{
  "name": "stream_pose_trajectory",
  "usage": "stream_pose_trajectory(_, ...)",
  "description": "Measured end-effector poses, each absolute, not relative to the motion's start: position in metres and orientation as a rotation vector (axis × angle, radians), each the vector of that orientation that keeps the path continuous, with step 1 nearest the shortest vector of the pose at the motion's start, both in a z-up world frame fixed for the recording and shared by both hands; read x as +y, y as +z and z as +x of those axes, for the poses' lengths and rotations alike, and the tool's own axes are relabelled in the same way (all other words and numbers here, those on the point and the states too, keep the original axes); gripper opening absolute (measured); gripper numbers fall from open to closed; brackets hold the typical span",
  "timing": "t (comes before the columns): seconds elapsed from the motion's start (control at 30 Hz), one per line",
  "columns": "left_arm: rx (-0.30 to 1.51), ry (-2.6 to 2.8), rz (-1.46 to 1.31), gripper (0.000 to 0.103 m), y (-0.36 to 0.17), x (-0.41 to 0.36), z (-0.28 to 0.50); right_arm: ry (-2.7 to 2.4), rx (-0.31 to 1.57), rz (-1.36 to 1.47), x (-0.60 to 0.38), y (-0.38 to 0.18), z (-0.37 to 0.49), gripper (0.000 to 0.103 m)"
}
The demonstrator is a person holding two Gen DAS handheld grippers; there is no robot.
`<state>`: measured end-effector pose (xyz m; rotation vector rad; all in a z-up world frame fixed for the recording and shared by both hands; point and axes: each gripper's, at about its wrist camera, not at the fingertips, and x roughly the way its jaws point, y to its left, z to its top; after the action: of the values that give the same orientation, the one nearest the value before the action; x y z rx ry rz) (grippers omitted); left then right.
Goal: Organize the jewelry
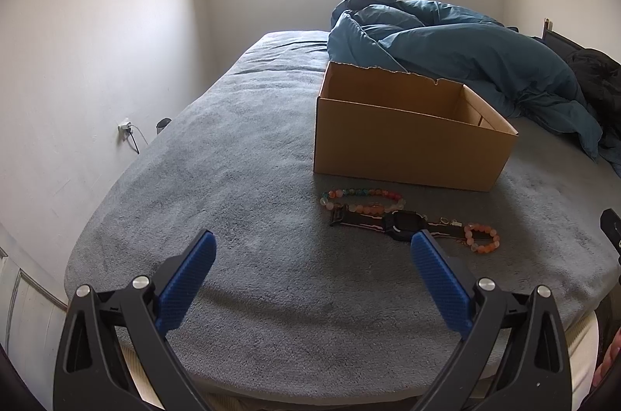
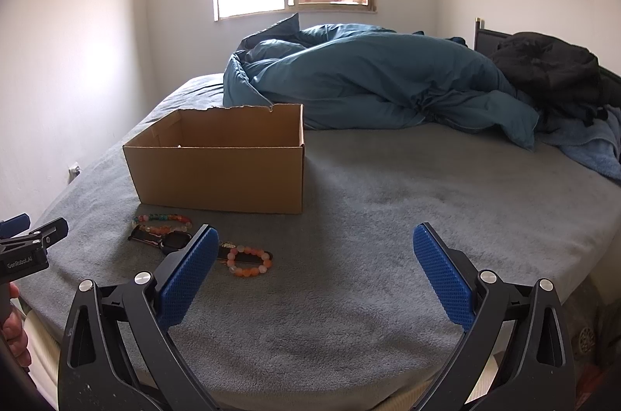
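Three pieces of jewelry lie in a loose row on the grey bed, just in front of one open cardboard box: a long strand of mixed-colour beads nearest the box, a black watch with a patterned strap right beside and touching that strand, and a small orange-and-pink bead bracelet at the far end of the watch strap. From the right wrist view the same three appear again, the bead strand, the watch partly hidden behind a blue pad, and the bracelet lying free on the blanket. The box shows only its inner walls here; what its floor holds cannot be told. Two grippers are in play. The left gripper hovers above the bed with its fingers spread wide and holding nothing. The right gripper likewise has its fingers wide apart and empty, above bare blanket to the right of the jewelry. One rumpled blue duvet is heaped behind the box, with one dark garment piled at its right, near the headboard.
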<state>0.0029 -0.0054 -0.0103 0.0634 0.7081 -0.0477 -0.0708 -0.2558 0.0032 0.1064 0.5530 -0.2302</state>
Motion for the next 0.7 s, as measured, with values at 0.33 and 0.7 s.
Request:
stream_pose_trajectory(0.33, 0.765, -0.042, 0.077, 0.098, -0.024, -0.008, 0.011, -0.203, 0.619, 0.130, -0.259, -0.011, -0.061, 0.096)
stream_pose_trajectory(0.7, 0.911, -0.031, 0.133, 0.098, -0.064, -0.008, 0.039, -0.122, 0.918, 0.195, -0.256, -0.063, -0.020, 0.096)
